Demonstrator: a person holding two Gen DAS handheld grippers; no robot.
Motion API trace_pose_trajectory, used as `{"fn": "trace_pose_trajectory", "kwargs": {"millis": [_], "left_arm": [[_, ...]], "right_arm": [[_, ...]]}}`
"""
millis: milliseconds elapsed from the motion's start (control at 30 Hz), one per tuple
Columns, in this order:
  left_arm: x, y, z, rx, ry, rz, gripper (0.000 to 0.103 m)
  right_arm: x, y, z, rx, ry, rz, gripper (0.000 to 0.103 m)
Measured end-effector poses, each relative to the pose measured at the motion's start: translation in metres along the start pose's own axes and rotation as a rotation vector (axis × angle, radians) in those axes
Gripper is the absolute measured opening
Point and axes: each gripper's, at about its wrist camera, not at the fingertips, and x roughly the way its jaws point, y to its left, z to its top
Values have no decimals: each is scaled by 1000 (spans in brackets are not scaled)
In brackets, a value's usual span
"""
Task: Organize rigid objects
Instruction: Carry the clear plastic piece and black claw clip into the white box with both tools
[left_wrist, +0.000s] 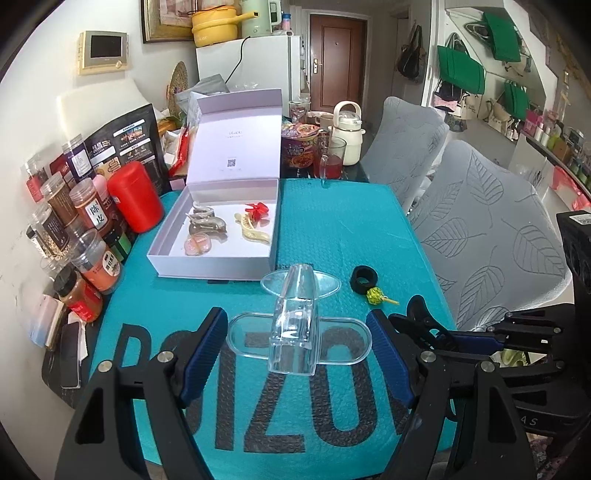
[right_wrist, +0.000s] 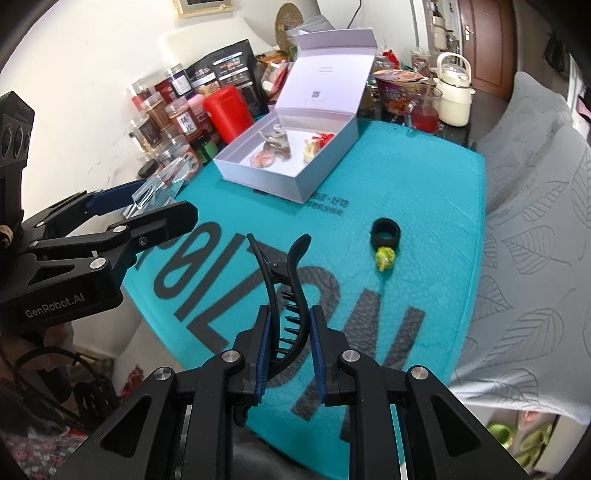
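Left gripper (left_wrist: 299, 354) grips the clear clip (left_wrist: 295, 325) across its wings, lower centre. Right gripper (right_wrist: 286, 350), nearly closed, pinches the black clip (right_wrist: 284, 291), likely both bound for the box (left_wrist: 221, 264), upper left.

Between my left tongs (left_wrist: 299, 354) sits a clear, colourless clip (left_wrist: 295, 328); my right tongs (right_wrist: 286, 354), black with blue pads (right_wrist: 317, 354), pinch a black clip (right_wrist: 286, 295). Beyond them lie a teal mat (right_wrist: 424, 206) with black lettering, a black ring (right_wrist: 386, 232), a yellow-green bead (right_wrist: 385, 256) and a white box (right_wrist: 291, 162).
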Motion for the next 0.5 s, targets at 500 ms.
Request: {"fn": "trace_pose_trajectory", "kwargs": {"millis": [500], "left_arm": [[20,72,35,17,-21,8,77]], "right_arm": [[35,36,67,-6,-40,0,20]]}}
